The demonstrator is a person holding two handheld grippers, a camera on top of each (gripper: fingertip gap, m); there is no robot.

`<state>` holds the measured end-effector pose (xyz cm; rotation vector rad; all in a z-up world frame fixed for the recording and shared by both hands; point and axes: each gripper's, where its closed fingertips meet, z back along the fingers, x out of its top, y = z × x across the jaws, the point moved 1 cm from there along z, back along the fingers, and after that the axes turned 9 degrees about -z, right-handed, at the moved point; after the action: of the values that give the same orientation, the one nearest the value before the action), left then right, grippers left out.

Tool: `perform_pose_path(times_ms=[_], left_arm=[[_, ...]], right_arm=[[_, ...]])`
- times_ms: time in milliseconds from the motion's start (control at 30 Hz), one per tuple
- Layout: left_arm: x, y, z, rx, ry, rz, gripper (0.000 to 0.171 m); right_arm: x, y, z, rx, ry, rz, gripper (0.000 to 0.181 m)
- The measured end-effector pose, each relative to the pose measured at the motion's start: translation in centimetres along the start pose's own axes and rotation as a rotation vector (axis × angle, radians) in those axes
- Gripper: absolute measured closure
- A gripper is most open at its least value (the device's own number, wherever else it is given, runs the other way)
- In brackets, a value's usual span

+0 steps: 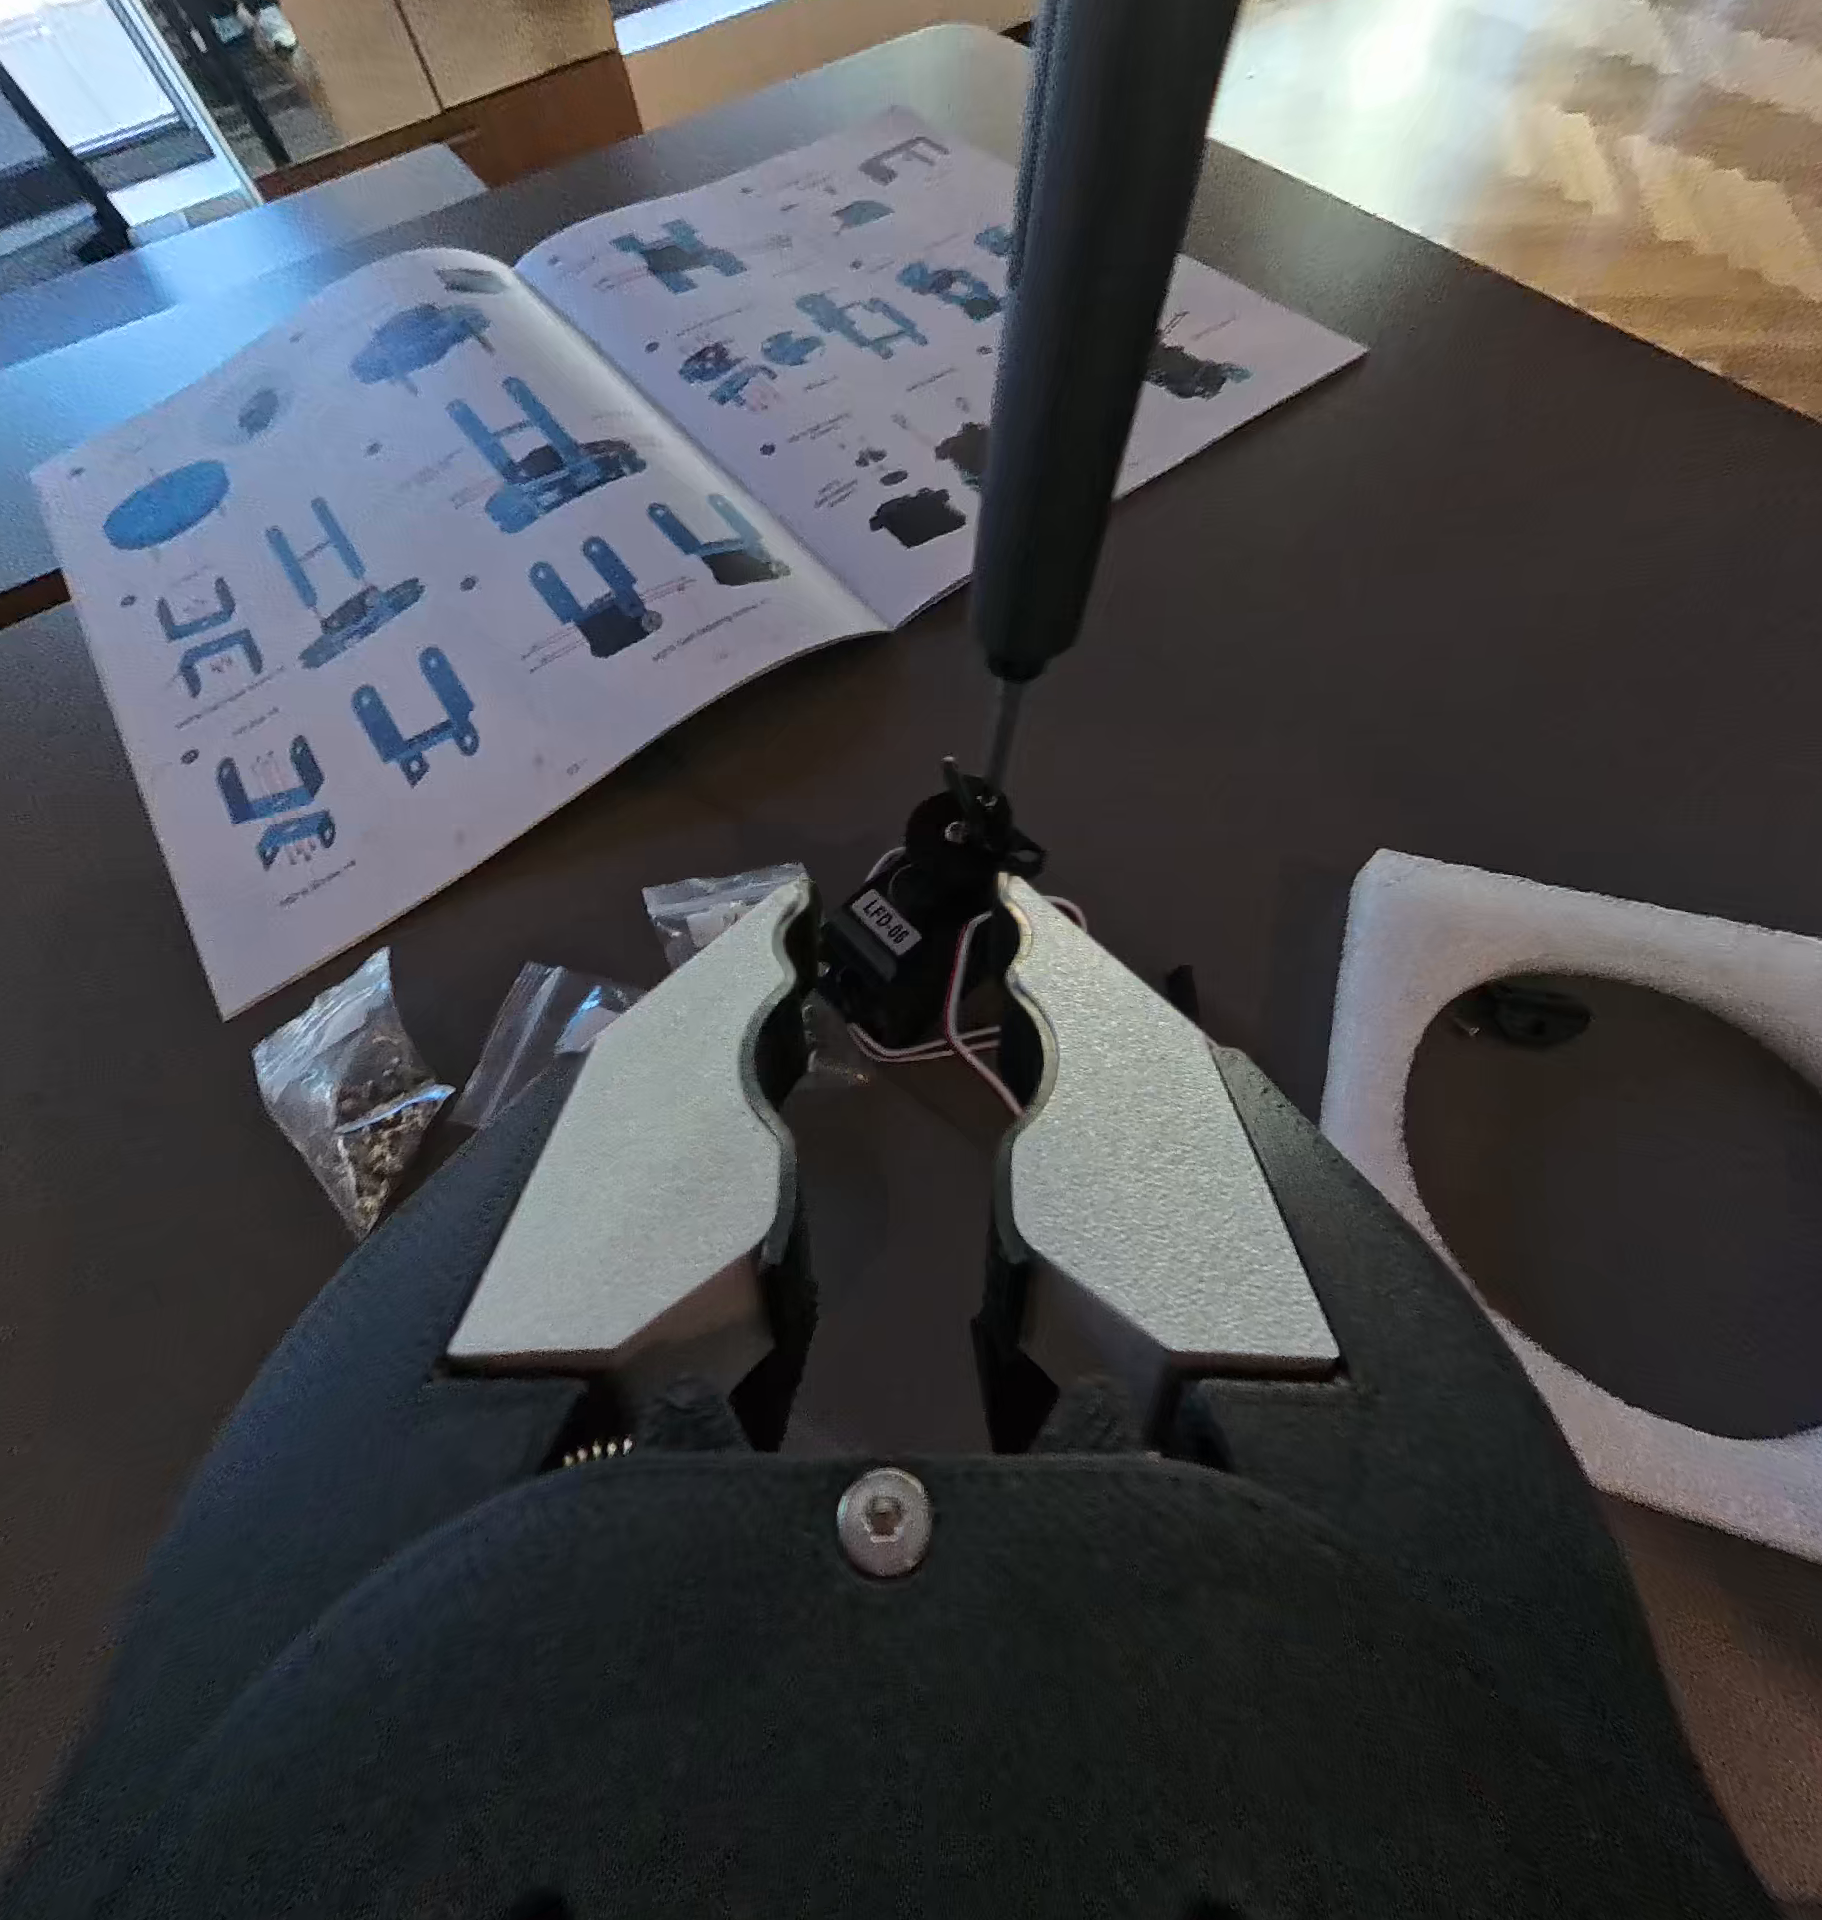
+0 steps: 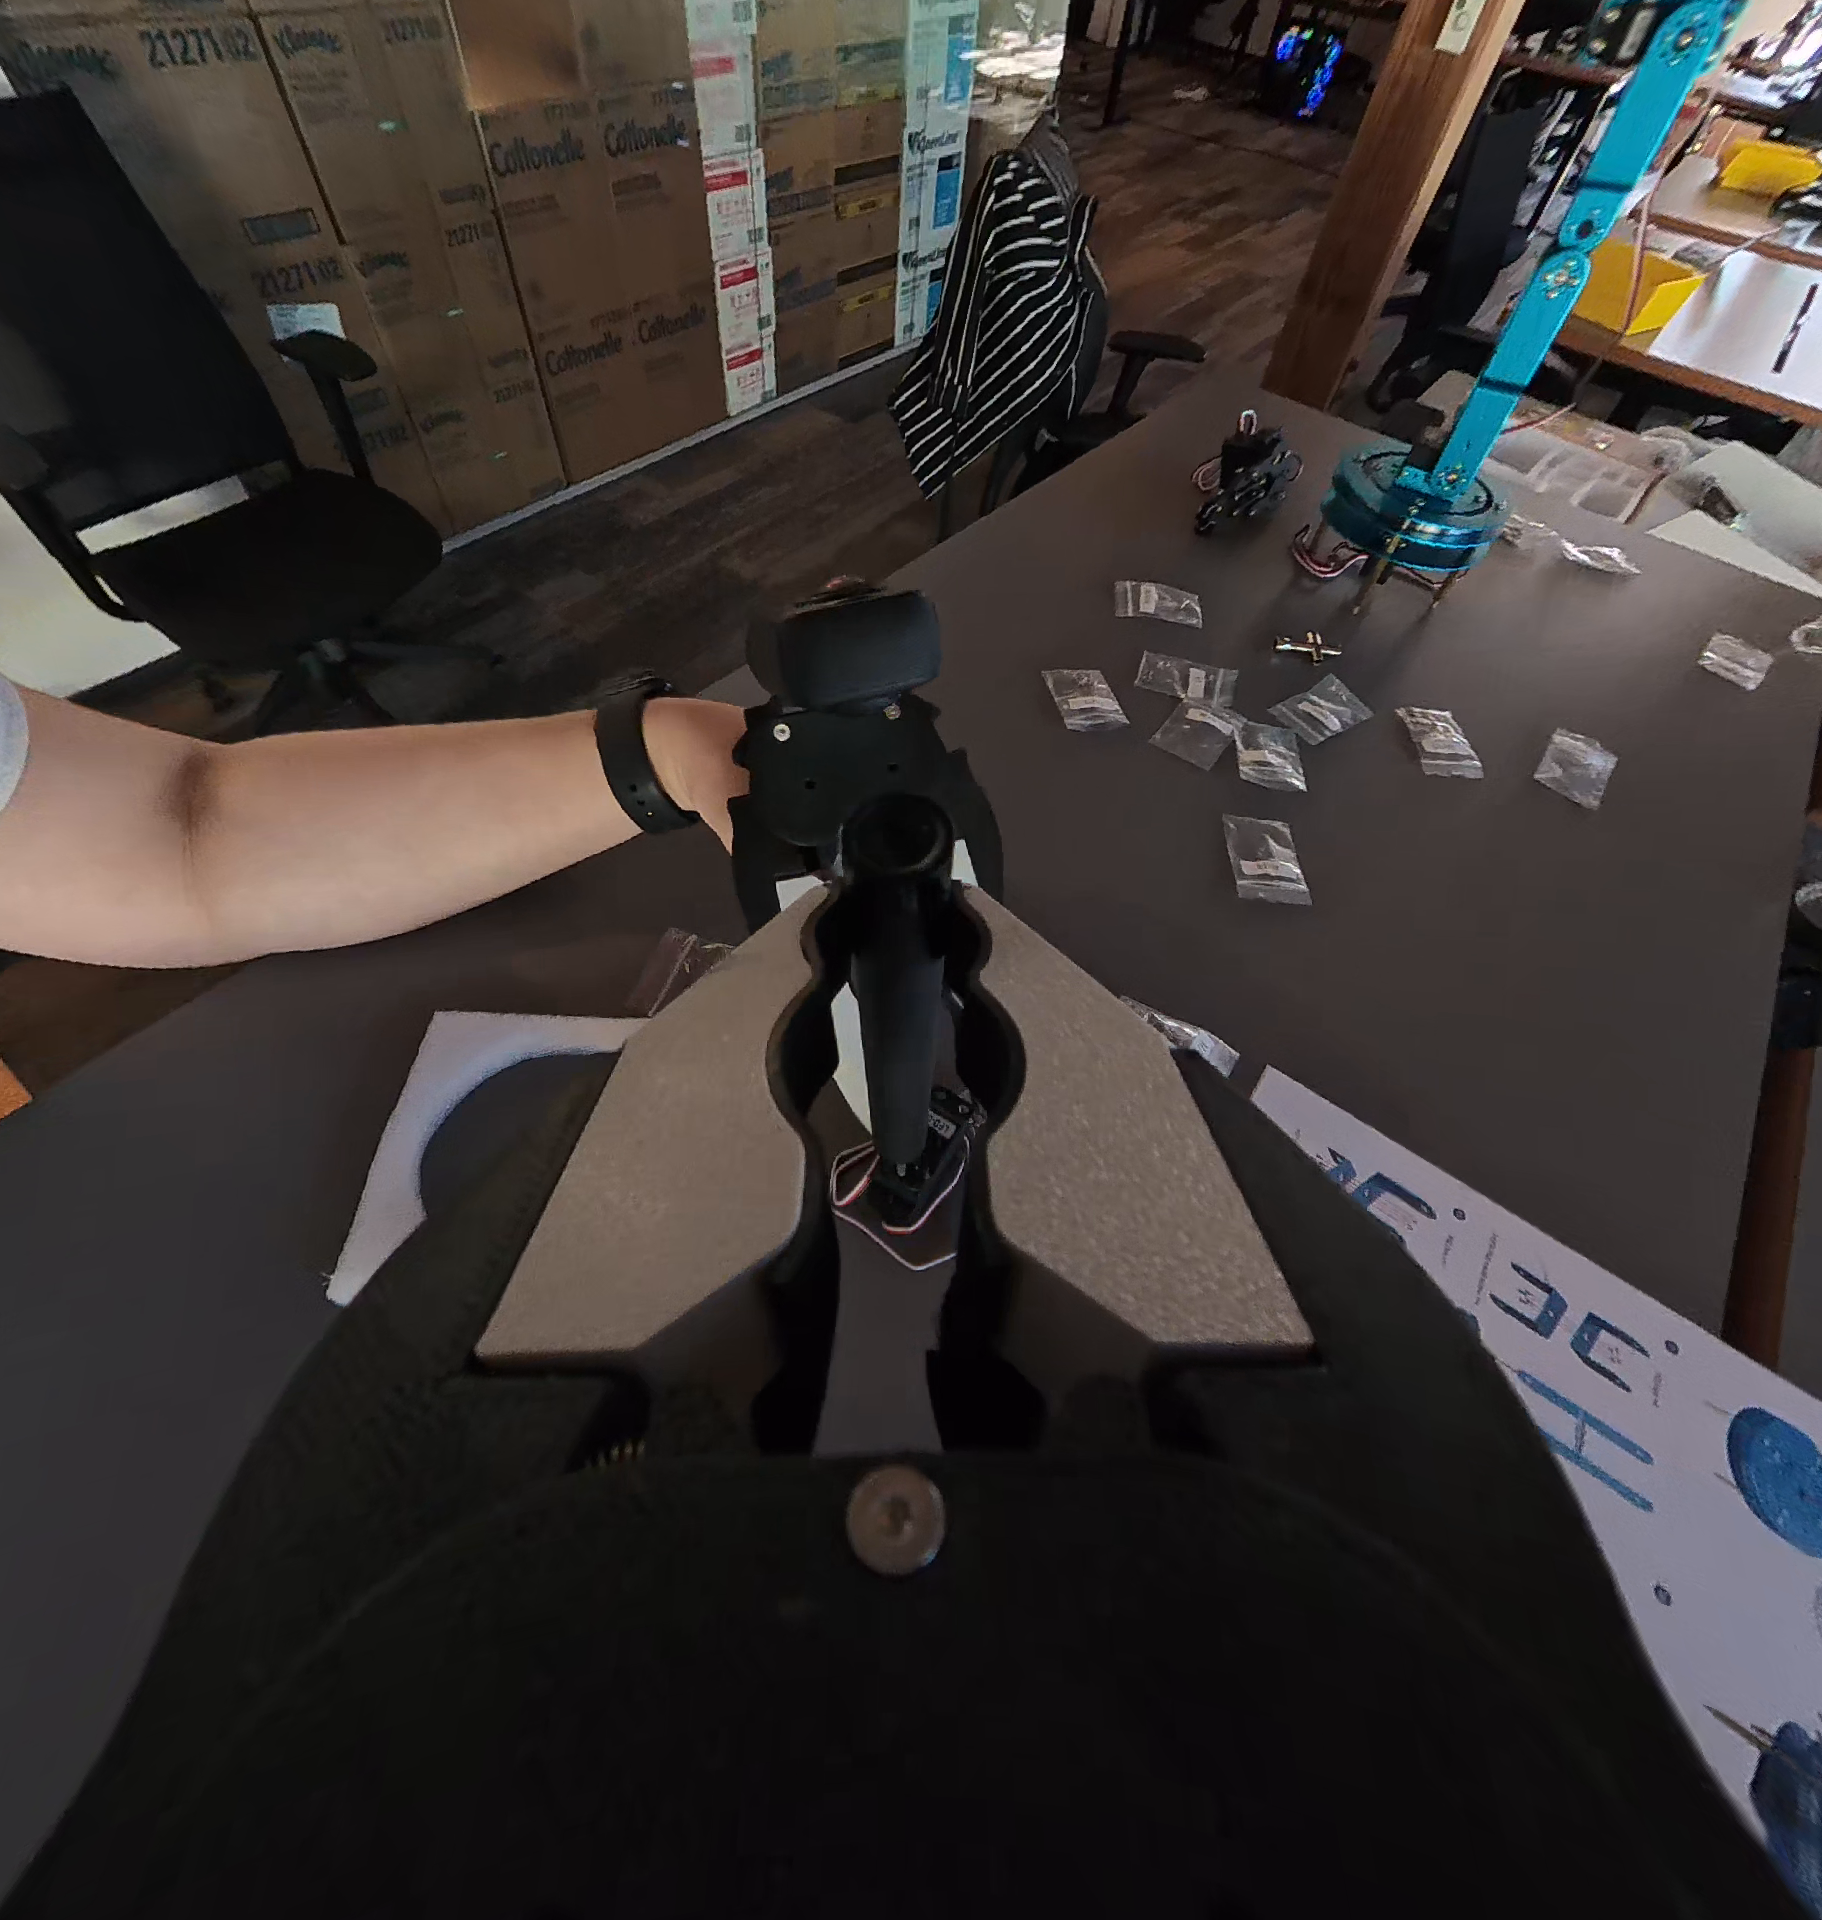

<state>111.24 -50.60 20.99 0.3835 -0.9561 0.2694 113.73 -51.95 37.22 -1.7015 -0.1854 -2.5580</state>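
Observation:
My left gripper [image 1: 907, 914] is shut on a small black servo motor [image 1: 881, 940] with red-white wires, holding it upright just above the dark table [image 1: 1406, 675]. My right gripper [image 2: 894, 920] is shut on the dark handle of a screwdriver [image 2: 891, 997]. In the left wrist view the screwdriver [image 1: 1063, 364] comes down from above and its thin shaft meets the black horn [image 1: 974, 805] on top of the servo. The servo also shows below the right gripper's fingers [image 2: 922, 1158]. A person's hand holds the left gripper's black housing [image 2: 834, 758].
An open instruction booklet [image 1: 533, 540] lies beyond the servo. A white foam piece [image 1: 1426, 956] with a round hole lies to its right. Small bags of hardware [image 1: 351, 1081] lie to the left, and several more [image 2: 1265, 857] lie near a blue robot arm [image 2: 1416, 499]. Office chairs and stacked boxes stand beyond the table. Some 15 cm of space lies between my two pairs of fingers. To reach the white foam piece [image 1: 1426, 956] in a straight line is about 10 cm for my left fingers, about 20 cm for my right.

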Motion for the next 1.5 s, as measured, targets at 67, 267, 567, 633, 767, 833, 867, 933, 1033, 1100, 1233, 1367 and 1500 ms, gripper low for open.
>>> perform_pose_path(times_ms=[67,267,567,633,767,833,867,933,1033,1100,1233,1367,1500], left_arm=[[0.4,-0.5,-0.3,-0.026,-0.023,-0.012,0.142],[1.5,-1.2,-0.8,-0.069,-0.077,-0.019,0.148],[1.2,-1.0,-1.2,-0.054,-0.085,-0.015,0.152],[1.2,-0.9,-1.2,-0.050,-0.086,-0.007,0.152],[1.2,-0.9,-1.3,-0.046,-0.098,0.018,0.152],[1.3,-0.8,-1.4,-0.034,-0.097,0.021,0.152],[1.3,-0.8,-1.5,-0.027,-0.094,0.025,0.152],[1.4,-0.8,-1.6,-0.007,-0.084,0.036,0.152],[1.5,-0.9,-1.8,0.040,-0.077,0.052,0.152],[1.5,-1.0,-1.7,0.081,-0.062,0.055,0.152],[1.6,-1.1,-1.8,0.170,-0.047,0.084,0.152],[1.7,-1.2,-1.9,0.255,-0.026,0.126,0.152],[1.8,-1.1,-2.0,0.359,-0.007,0.170,0.152]], right_arm=[[0.2,0.0,-0.4,-0.001,0.022,0.007,0.166],[0.4,-0.3,-0.9,0.010,0.014,-0.027,0.166],[0.3,-0.9,-0.6,-0.015,0.003,-0.049,0.165],[0.3,-0.9,-0.6,-0.036,-0.005,-0.051,0.165],[0.2,-1.0,-0.4,-0.118,-0.026,-0.068,0.166],[0.2,-1.4,-0.2,-0.175,-0.041,-0.090,0.165],[0.2,-1.6,-0.1,-0.198,-0.052,-0.107,0.165],[0.1,-1.9,0.0,-0.244,-0.073,-0.141,0.165],[0.1,-2.0,0.2,-0.292,-0.097,-0.165,0.165],[0.1,-1.8,0.2,-0.327,-0.107,-0.165,0.165],[0.0,-1.4,0.2,-0.395,-0.117,-0.151,0.165],[0.0,-1.3,0.4,-0.461,-0.142,-0.155,0.165],[-0.1,-1.3,0.7,-0.523,-0.174,-0.171,0.165]])
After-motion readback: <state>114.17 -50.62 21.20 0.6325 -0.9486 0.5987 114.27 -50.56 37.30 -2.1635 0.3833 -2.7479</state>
